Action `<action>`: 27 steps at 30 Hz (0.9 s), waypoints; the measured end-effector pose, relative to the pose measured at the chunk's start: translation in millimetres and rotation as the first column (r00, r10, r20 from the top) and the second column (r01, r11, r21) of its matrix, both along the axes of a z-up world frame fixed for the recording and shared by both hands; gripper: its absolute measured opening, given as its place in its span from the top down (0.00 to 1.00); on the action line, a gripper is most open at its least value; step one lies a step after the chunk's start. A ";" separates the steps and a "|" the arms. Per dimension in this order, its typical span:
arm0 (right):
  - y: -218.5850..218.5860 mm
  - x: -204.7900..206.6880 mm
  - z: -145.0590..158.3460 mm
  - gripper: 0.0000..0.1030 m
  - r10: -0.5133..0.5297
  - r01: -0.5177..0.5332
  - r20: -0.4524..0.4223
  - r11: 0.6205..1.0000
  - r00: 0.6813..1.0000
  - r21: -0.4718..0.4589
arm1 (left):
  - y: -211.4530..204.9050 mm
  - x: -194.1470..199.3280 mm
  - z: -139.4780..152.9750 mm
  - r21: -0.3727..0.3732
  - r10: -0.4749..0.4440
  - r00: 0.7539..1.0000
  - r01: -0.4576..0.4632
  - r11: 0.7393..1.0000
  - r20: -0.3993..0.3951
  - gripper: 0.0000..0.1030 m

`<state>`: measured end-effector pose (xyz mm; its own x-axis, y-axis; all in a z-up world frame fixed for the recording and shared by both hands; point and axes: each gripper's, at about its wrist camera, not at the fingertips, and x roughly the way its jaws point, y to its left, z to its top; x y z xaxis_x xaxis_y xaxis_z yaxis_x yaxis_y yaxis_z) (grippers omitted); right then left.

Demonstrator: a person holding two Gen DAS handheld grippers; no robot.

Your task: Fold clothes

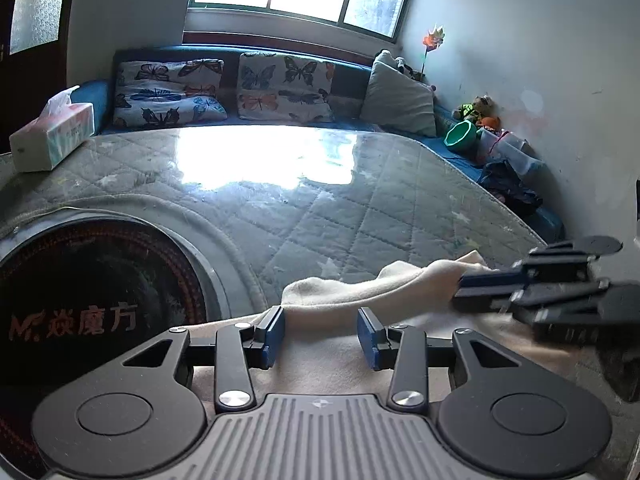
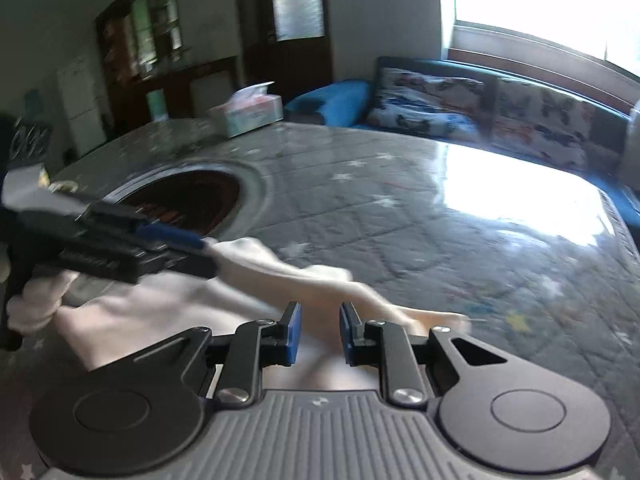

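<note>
A cream cloth (image 1: 360, 288) lies on the quilted grey table cover (image 1: 360, 208), with one folded ridge raised between the two grippers. My left gripper (image 1: 322, 336) has its blue pads pressed on the bunched left end of that ridge, which fills the gap between them. In the right wrist view the left gripper (image 2: 212, 256) comes in from the left with the cloth (image 2: 280, 272) coming out of its tips. My right gripper (image 2: 320, 334) holds a narrow gap with cloth in it. In the left wrist view the right gripper (image 1: 458, 292) pinches the ridge's right end.
A round dark opening (image 1: 92, 300) with a printed rim is sunk into the table to the left of the cloth. A tissue box (image 1: 52, 136) stands at the far left edge. Behind the table is a blue sofa with butterfly cushions (image 1: 280, 84) and a green bowl (image 1: 462, 136).
</note>
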<state>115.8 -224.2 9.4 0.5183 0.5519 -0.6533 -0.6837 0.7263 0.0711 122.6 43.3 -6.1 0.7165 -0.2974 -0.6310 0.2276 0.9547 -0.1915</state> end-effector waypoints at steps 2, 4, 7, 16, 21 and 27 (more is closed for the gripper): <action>12.8 -3.6 -3.9 0.82 0.039 -0.039 -0.009 0.999 0.999 -0.010 | 0.7 2.0 -0.4 -0.003 0.006 1.000 -0.006 1.000 -0.005 0.59; 20.2 -8.3 -8.6 0.81 0.056 -0.056 -0.003 0.998 0.998 -0.032 | 1.5 4.0 -0.9 -0.005 0.012 1.000 -0.012 1.000 -0.009 0.59; 22.8 -18.3 -8.1 0.81 0.053 -0.052 0.031 0.997 0.998 -0.052 | 2.4 3.6 -0.1 -0.015 0.024 1.000 -0.025 1.000 -0.011 0.59; 36.5 1.3 -0.2 0.81 0.065 -0.064 0.020 0.998 0.998 -0.027 | -31.7 -47.8 8.8 0.057 -0.102 0.989 0.096 0.994 0.104 0.60; 53.3 12.9 -3.9 0.81 0.080 -0.079 0.018 0.995 0.997 -0.068 | -53.5 -72.2 -0.6 0.084 -0.216 0.971 0.208 0.975 0.104 0.70; 55.2 11.5 -1.2 0.81 0.072 -0.070 0.035 0.995 0.997 -0.074 | -57.5 -76.2 -4.7 0.071 -0.218 0.971 0.211 0.975 0.101 0.70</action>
